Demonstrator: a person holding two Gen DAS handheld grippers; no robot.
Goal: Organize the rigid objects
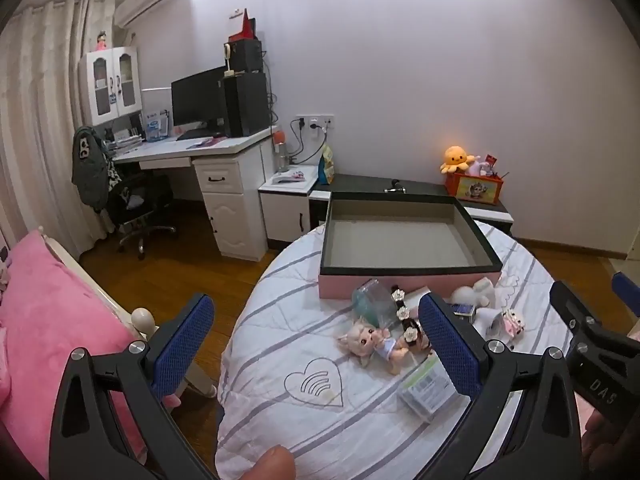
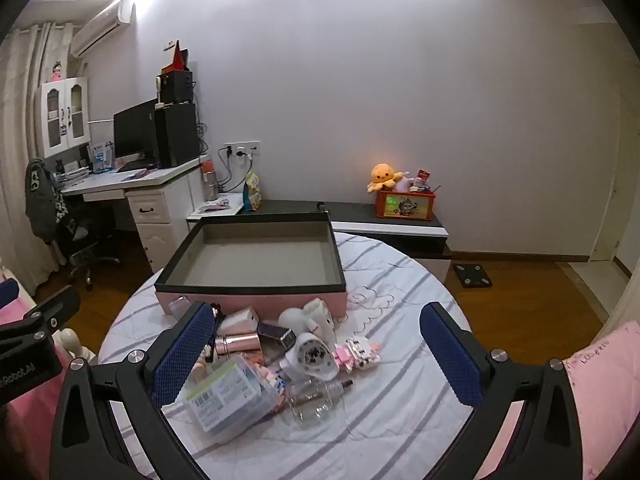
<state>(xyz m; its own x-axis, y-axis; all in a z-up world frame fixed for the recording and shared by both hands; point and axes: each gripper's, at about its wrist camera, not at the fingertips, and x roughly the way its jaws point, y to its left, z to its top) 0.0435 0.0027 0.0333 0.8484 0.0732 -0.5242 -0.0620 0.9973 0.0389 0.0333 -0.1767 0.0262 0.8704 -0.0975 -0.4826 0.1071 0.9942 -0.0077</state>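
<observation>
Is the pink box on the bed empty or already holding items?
Empty. The pink box shows only its bare grey floor in both wrist views; the toys lie on the bedspread in front of it.

Little can be read. In the left wrist view the black body of the right gripper (image 1: 596,344), at the right edge, bears the pale letters "DAS" low on its side. In the right wrist view the black body of the left gripper (image 2: 28,344), at the left edge, carries white lettering cut off by the frame; what shows looks like "nRobot.AI". On the pink cloth (image 2: 600,380) at the right edge there is dark lettering, too small and curved to make out. The clear box (image 2: 224,392) near the front edge of the bench has a white and green label with print and a barcode, all illegible.
</observation>
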